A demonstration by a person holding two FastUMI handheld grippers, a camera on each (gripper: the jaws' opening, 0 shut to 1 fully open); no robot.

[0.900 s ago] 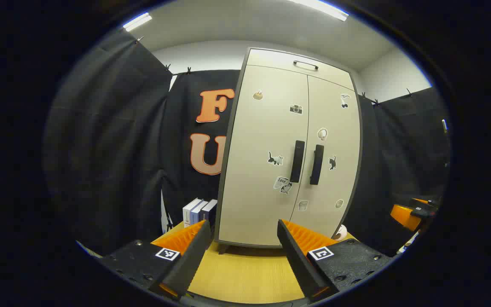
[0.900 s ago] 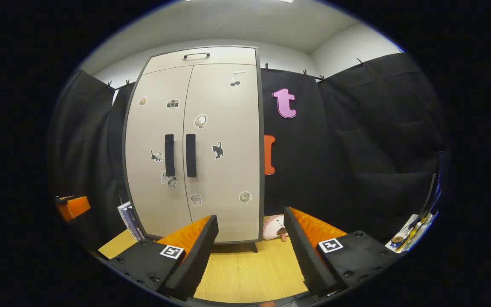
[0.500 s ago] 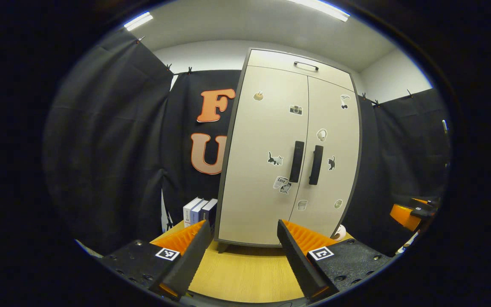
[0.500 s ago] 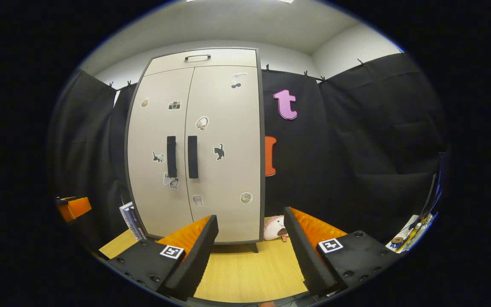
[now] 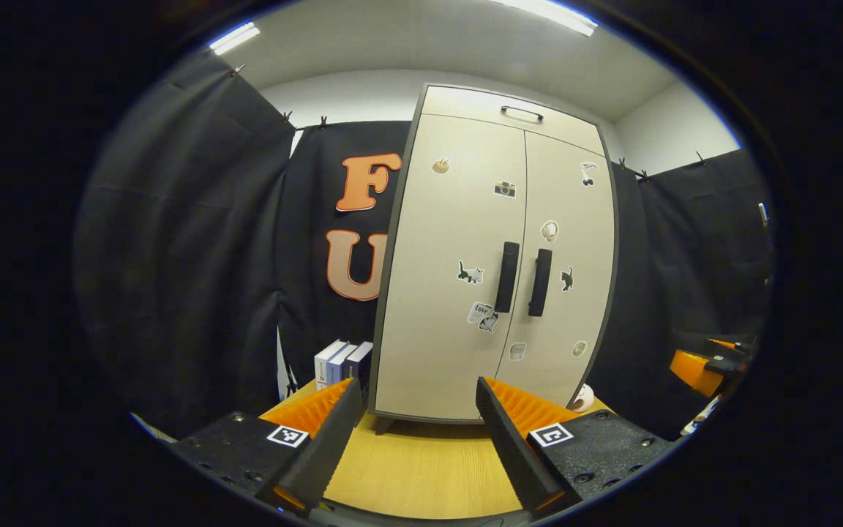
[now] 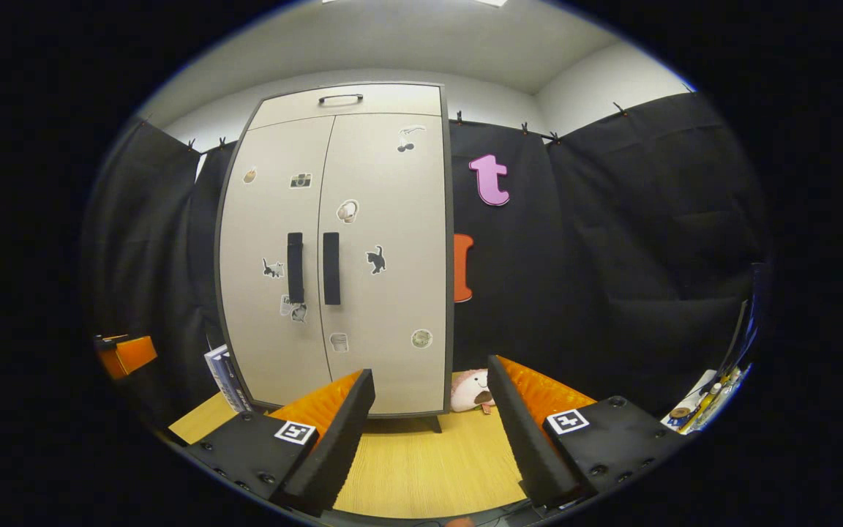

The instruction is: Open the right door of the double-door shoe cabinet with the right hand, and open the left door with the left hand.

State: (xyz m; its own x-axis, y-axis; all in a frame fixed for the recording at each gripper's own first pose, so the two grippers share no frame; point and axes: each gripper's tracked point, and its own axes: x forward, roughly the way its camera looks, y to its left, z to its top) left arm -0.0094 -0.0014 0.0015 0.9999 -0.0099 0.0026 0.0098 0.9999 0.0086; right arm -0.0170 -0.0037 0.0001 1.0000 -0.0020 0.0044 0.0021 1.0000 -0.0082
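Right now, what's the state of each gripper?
Left gripper: open, holding nothing, short of the shoe cabinet.
Right gripper: open, holding nothing, also short of the cabinet; both doors shut.

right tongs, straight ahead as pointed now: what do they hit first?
Probably the lower right edge of the shoe cabinet, on its right door, well below the right door handle. The right tongs are open, and the tabletop between looks free; depth is unclear.
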